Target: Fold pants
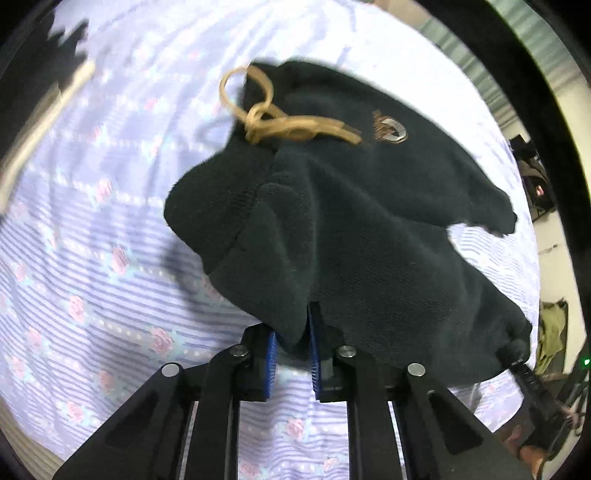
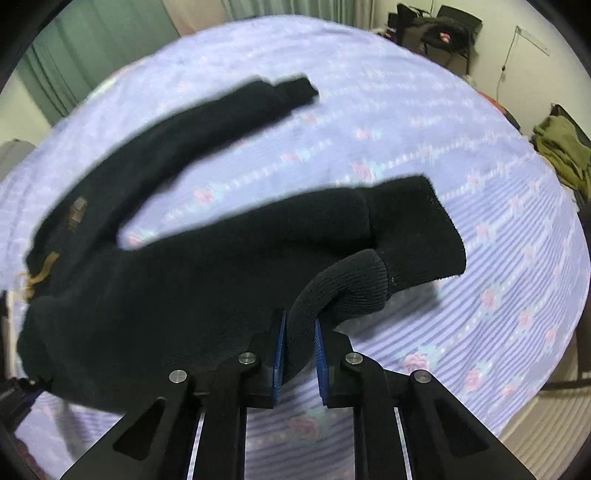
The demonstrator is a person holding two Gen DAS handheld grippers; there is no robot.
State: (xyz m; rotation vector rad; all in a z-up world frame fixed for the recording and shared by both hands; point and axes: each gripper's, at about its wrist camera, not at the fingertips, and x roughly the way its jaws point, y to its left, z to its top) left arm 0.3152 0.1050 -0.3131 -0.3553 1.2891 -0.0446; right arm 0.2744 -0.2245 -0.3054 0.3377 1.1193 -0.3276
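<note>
Black fleece pants with a tan drawstring and a small logo patch hang above the bed. My left gripper is shut on a fold of the waist end. In the right wrist view the pants spread out with both legs pointing away. My right gripper is shut on the ribbed cuff of the near leg. The far leg lies out toward the back.
A bed with a lilac striped sheet with pink roses fills both views. Green curtains hang behind. Bags and clothes and an olive garment sit beside the bed at the right.
</note>
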